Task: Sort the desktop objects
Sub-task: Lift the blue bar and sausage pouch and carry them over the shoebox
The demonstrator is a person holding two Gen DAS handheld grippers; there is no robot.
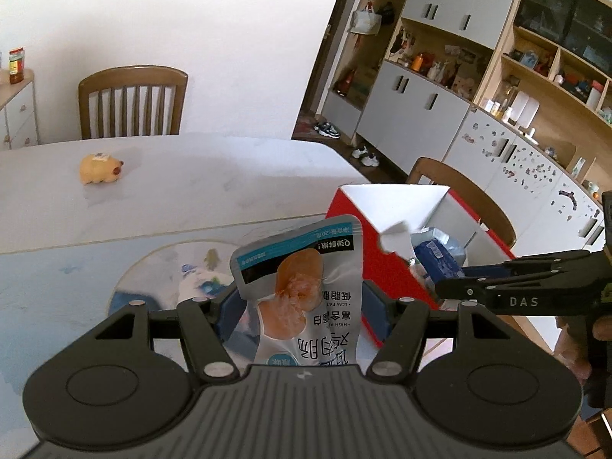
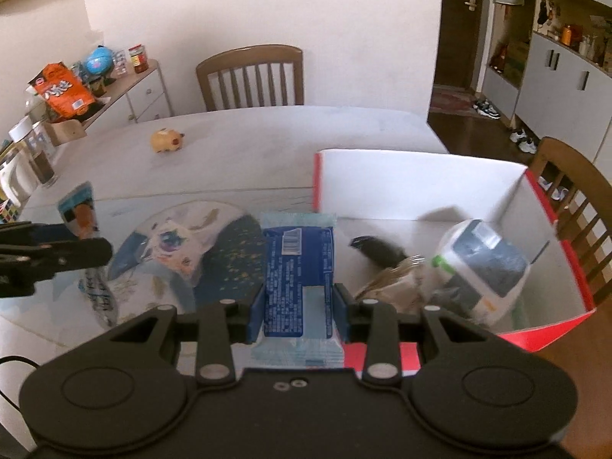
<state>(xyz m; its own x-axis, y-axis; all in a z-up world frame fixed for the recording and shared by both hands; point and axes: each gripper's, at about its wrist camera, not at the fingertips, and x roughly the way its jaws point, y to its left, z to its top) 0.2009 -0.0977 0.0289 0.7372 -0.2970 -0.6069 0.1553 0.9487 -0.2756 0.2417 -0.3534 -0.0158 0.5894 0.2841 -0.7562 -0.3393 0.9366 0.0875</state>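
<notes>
My left gripper (image 1: pixel 298 306) is shut on a silver-and-teal snack pouch (image 1: pixel 302 287) with an orange food picture, held upright above the table. My right gripper (image 2: pixel 298 306) is shut on a blue tissue pack (image 2: pixel 298 267), lifted beside the red-and-white box (image 2: pixel 382 187). In the right wrist view the left gripper (image 2: pixel 57 256) comes in from the left with the pouch (image 2: pixel 78 210). Inside the box lie a white and grey bottle-like pack (image 2: pixel 485 267), a dark object (image 2: pixel 378 252) and crumpled items. A yellow toy animal (image 1: pixel 100 168) sits far out on the table.
A round patterned mat (image 2: pixel 183 252) lies on the glass-topped table (image 2: pixel 248 141). Wooden chairs (image 2: pixel 250 76) stand at the far side and right. A side cabinet (image 2: pixel 126 91) at left carries an orange bag, jars and a globe. Shelving fills the right wall.
</notes>
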